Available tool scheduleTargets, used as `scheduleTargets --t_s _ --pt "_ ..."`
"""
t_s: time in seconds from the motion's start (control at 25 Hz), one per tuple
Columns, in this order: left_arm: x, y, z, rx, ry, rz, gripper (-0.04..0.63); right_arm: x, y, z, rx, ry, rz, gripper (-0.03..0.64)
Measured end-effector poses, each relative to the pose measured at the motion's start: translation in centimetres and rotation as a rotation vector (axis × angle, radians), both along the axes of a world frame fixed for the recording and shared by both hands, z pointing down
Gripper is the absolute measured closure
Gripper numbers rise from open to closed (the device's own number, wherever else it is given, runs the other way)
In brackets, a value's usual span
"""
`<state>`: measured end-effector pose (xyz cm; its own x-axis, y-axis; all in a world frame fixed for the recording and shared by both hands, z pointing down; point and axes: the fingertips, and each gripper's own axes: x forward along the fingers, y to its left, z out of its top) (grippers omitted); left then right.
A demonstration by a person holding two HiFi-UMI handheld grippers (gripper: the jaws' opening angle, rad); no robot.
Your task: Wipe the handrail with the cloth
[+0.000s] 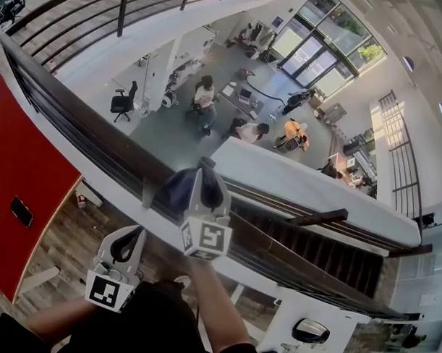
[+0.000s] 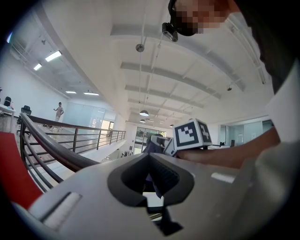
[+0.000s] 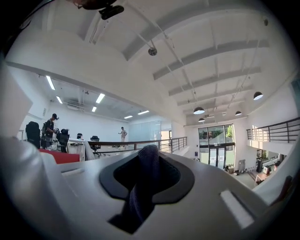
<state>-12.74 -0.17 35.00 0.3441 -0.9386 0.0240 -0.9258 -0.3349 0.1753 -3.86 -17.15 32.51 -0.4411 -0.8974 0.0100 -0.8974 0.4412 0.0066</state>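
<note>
Right gripper (image 1: 208, 180) is clenched on the dark cloth (image 1: 178, 191), bunched right at the handrail (image 1: 78, 120) with contact unconfirmed, while the left gripper (image 1: 128, 243) is closed on nothing short of the handrail; cloth judged light and limp, best pinched at a bunched fold.

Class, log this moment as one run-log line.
right gripper: shut on cloth | cloth: over handrail | left gripper: shut, empty, clear of handrail
</note>
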Motion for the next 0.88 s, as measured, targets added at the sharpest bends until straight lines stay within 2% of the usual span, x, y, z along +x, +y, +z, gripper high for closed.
scheduleTargets --t_s 0.16,0.28,0.6,0.88 --pt "-0.7 0.1 -0.2 0.001 -0.001 -0.033 0.597 -2.3 -0.7 -3.9 0.075 -0.064 -0.031 0.551" --pt "-1.7 0.3 0.4 -0.016 -0.028 -0.058 0.597 -3.6 -1.4 -4.4 0.108 -0.072 -0.042 0.551" --pt "-3.6 0.7 0.6 -0.019 -0.022 -0.114 0.597 -3.8 -2.3 4.8 -0.054 0.056 -0.017 0.551" --pt "-3.3 0.7 1.6 -0.037 -0.021 -0.093 0.597 -3.7 -1.1 8.8 -0.109 0.112 -0.029 0.551"
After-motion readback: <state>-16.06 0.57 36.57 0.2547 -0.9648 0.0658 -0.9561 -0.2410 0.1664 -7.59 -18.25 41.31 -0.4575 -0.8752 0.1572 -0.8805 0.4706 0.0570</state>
